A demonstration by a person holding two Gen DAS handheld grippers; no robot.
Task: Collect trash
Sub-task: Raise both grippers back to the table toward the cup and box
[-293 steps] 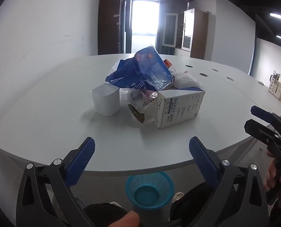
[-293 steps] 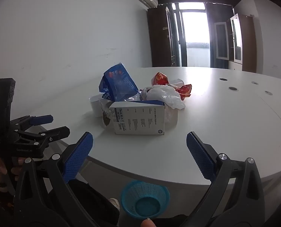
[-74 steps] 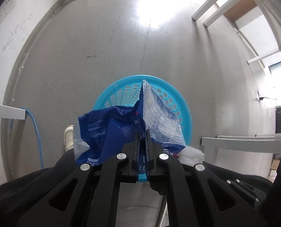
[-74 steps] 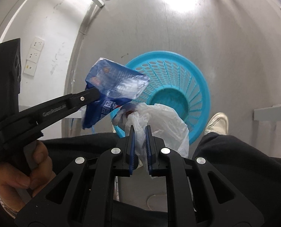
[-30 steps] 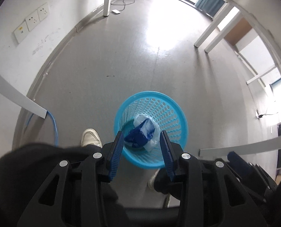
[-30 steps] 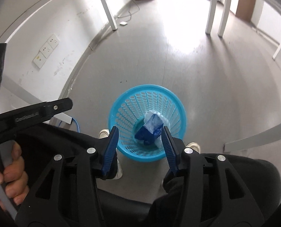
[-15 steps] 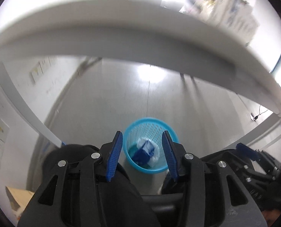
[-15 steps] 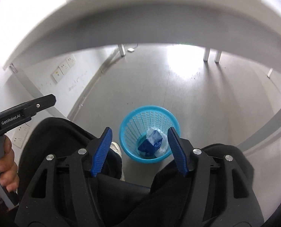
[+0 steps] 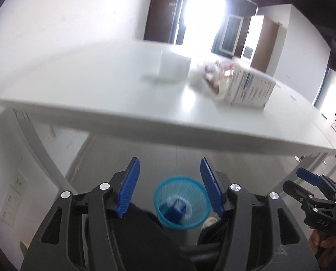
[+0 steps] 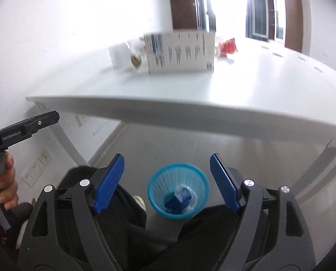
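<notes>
The black arm of the left tool (image 10: 55,115) carries the white word "GenRobot.AI", and the right tool (image 9: 303,178) shows the letters "DAS" on its body in the left wrist view. One white rectangular cardboard box (image 10: 179,52) with blurred rows of dark print and a small blue logo stands on the white tabletop (image 10: 213,94); its text cannot be read. Beside it stand one white square plastic cup (image 9: 174,67), one crumpled clear wrapper (image 9: 210,79) and what seems to be one red snack packet (image 10: 228,46). One round light-blue plastic mesh basket (image 10: 155,189) stands on the floor under the tabletop edge. In it lie one crumpled blue foil bag (image 10: 175,199) and one white plastic bag (image 10: 191,201). Both tools have just been opening; their blue pads stand apart with nothing between them.
</notes>
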